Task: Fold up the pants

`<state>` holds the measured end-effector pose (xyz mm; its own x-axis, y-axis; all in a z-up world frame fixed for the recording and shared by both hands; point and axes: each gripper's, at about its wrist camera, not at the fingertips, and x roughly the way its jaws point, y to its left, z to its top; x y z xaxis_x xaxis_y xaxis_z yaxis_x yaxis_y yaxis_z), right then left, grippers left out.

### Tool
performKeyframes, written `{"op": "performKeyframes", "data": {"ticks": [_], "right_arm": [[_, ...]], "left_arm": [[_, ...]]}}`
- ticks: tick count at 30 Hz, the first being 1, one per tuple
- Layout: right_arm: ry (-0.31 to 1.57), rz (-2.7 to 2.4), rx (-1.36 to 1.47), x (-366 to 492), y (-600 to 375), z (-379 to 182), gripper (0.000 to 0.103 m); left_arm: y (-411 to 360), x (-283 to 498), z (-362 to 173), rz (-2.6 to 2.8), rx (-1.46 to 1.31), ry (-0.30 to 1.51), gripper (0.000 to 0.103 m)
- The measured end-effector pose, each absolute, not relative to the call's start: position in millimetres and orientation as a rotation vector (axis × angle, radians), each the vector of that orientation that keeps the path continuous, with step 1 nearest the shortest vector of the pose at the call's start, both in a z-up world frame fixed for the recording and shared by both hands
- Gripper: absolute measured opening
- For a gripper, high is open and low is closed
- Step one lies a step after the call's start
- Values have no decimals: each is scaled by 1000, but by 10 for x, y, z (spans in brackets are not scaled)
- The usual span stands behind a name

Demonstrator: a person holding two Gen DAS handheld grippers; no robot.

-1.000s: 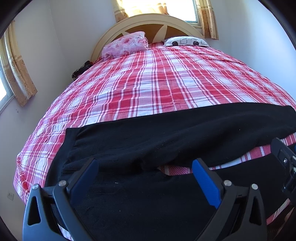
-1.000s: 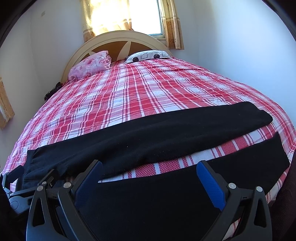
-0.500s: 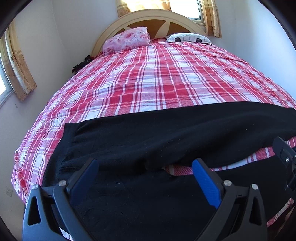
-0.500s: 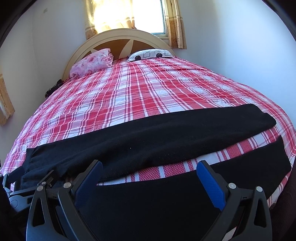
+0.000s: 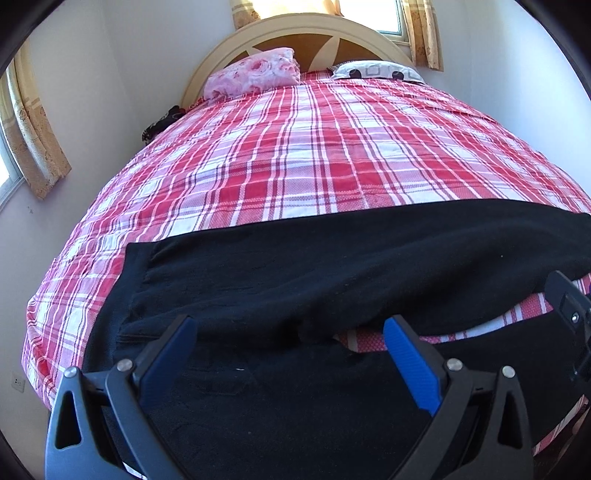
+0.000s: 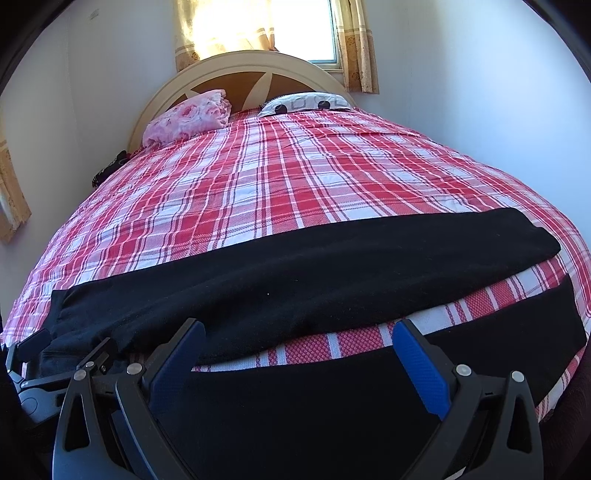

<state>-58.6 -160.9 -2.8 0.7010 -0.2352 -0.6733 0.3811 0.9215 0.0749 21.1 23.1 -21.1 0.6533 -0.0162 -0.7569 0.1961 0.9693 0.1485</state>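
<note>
Black pants (image 5: pixel 332 266) lie spread flat across the near end of a red plaid bed (image 5: pixel 314 155), waist at the left, two legs running right with a strip of bedspread between them. They also show in the right wrist view (image 6: pixel 314 269). My left gripper (image 5: pixel 290 341) is open and empty, hovering over the waist and crotch area. My right gripper (image 6: pixel 299 345) is open and empty, over the near leg (image 6: pixel 332 406). The left gripper's body (image 6: pixel 40 373) shows at the right view's left edge.
A pink floral pillow (image 5: pixel 255 75) and a white patterned pillow (image 5: pixel 376 70) lie against the cream headboard (image 5: pixel 306 29). Walls stand close on both sides of the bed. Curtained windows are at the left and behind the headboard.
Both grippers have drifted slightly lower and nearer to the pants. Both stay open. The pants have not moved.
</note>
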Motion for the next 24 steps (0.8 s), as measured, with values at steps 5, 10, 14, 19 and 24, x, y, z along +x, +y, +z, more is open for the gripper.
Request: {"op": "performKeyframes", "data": {"ticks": [5,10,14,19,24], "right_arm": [[716,-262,150,-512,-1542,14,102],[742,-57,98,-175,-1393,91,102],[759,111,47,264,-1206,153,99],[877,279,-34,1000,-778,-14,71],[995,351,-81,1541,-457,-374,70]], "left_arm": [[683,331,-224,-34,208,855,103],[1149,526,-187,30,115,861,103],[1427,700,-250,79,45,895,103],[1558,997,-453,66,-20,984,103],[1641,1183,-594,69,-74,1025,103]]}}
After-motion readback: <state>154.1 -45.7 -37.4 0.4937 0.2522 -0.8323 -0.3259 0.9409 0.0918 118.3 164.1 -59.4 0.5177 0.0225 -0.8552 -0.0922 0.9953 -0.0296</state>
